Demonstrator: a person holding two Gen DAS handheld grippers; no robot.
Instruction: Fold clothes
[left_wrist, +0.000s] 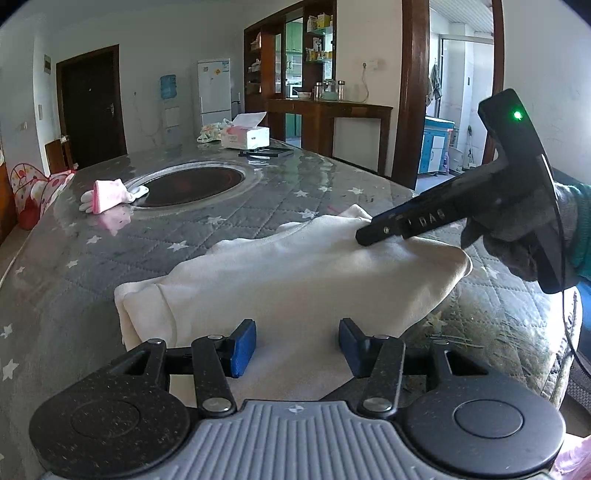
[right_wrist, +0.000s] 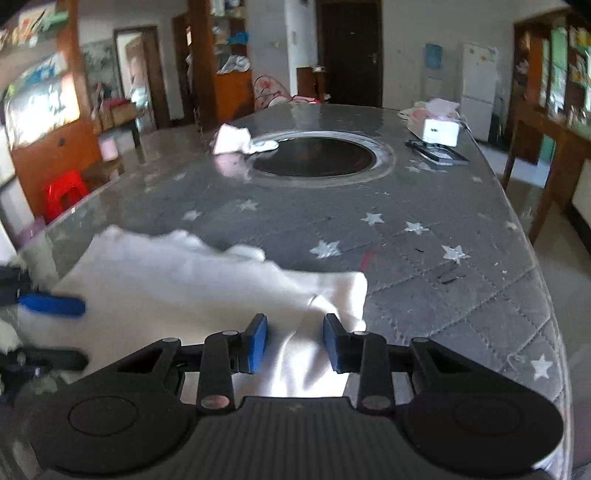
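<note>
One white garment (left_wrist: 295, 280) lies at lower centre, with two grippers (left_wrist: 297, 347) (right_wrist: 295, 345) over it. Farther up the bench (left_wrist: 184, 229) sit one pink glove bundle (left_wrist: 110, 194), one tissue box (left_wrist: 245, 134) and one round black inset (left_wrist: 192, 184).

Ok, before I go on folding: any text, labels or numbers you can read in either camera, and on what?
"1 DAS", roughly, in raised letters on the right gripper finger in the left wrist view; uncertain.
Tissue box: printing too small to read.
Fridge stickers: too small to read.
Water dispenser label: blurred.
White garment: no text.
</note>
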